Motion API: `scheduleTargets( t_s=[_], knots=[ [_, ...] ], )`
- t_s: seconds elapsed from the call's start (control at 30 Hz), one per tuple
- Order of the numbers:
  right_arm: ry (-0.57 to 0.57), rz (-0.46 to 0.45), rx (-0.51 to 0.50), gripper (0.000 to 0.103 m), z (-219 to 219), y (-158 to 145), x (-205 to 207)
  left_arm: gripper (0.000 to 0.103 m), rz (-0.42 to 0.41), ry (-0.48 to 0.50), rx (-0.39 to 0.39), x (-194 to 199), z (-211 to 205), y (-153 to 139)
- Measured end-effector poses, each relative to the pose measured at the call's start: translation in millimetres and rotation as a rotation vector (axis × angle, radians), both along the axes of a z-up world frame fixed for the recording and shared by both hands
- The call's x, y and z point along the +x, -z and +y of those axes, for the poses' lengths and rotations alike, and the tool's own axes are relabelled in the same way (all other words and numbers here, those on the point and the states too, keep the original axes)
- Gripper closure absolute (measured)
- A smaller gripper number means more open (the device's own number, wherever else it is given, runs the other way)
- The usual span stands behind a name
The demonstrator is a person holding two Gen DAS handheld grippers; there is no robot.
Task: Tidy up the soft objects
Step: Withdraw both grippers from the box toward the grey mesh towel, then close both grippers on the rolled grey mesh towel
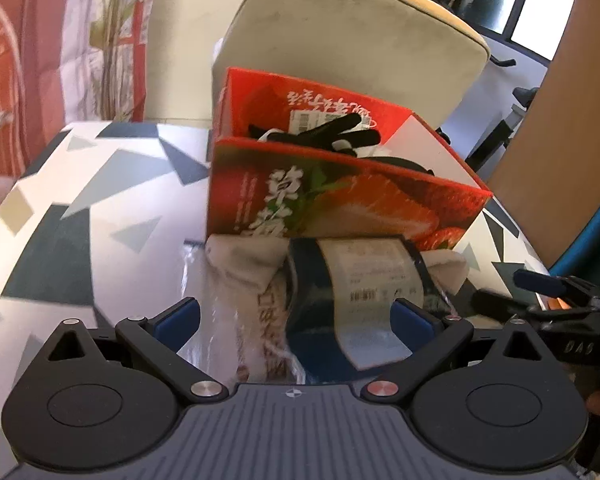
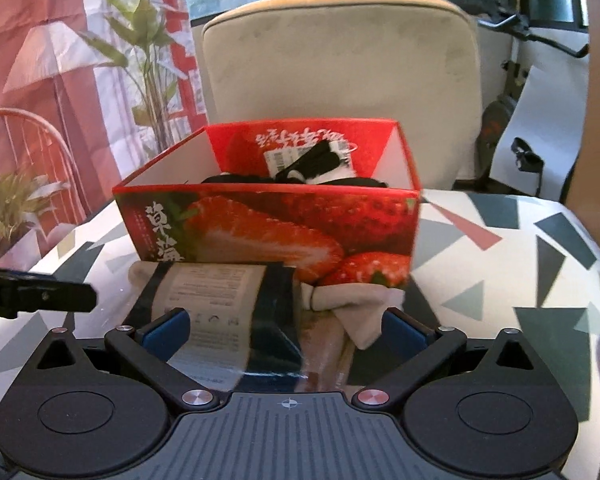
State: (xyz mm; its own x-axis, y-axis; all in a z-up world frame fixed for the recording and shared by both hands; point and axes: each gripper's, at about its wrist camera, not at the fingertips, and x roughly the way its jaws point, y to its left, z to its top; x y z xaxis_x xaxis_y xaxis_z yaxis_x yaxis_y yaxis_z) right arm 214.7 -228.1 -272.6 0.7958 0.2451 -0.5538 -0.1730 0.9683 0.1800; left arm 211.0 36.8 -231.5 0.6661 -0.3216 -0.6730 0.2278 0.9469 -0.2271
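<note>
The landmark is the red strawberry box (image 2: 276, 228), open-topped, standing on the surface (image 2: 540, 264), which carries a triangle-patterned cloth. Inside the box lie black-and-white soft items (image 2: 320, 162); the near wall hides their lower parts, and their kind cannot be determined. A barcode label on the box's far inner wall is partly covered by them.

Directly in front of the box, touching its near wall, lies a clear-wrapped packet (image 1: 340, 300) with a dark blue band and a white printed label. The label text is too blurred to read. Cream fabric (image 1: 244, 260) shows at both ends of the packet; whether it is inside the wrap or separate cannot be determined.

The left gripper (image 1: 296, 316) has its blue pads spread wide, one on each side of the packet, not pressing it. The right gripper (image 2: 286, 330) is likewise spread, straddling the same packet from the box's front. Each gripper body hides the packet's near end.

Behind the box stands a beige chair back (image 2: 340, 80), its base cut off by the box.
</note>
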Motion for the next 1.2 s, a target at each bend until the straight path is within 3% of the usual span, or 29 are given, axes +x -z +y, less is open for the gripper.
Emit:
scheduleTargets(
  t_s=[0.3, 0.43, 0.53, 0.67, 0.8, 1.2],
  knots=[
    [0.0, -0.053, -0.023, 0.003, -13.5, 16.1, -39.4, 0.003, 0.067, -0.046, 0.038, -39.6, 26.5, 33.8],
    [0.011, -0.045, -0.056, 0.008, -10.9, 33.8, -48.4, 0.015, 0.108, -0.06, -0.001, -40.2, 33.7, 47.5],
    [-0.003, -0.01, -0.068, 0.01, -7.8, 46.6, -49.7, 0.028, 0.106, -0.04, 0.009, -41.8, 29.9, 51.0],
    [0.005, -0.012, -0.102, 0.017, -4.3, 58.0, -47.8, 0.036, 0.103, -0.002, -0.009, -42.2, 24.4, 54.7],
    [0.018, -0.032, -0.096, 0.022, -4.5, 64.2, -42.9, 0.052, 0.101, 0.021, -0.033, -39.7, 21.1, 61.6],
    [-0.015, -0.017, -0.094, 0.033, -4.5, 76.5, -36.4, 0.058, 0.09, 0.03, -0.041, -35.5, 22.4, 71.1]
  ],
)
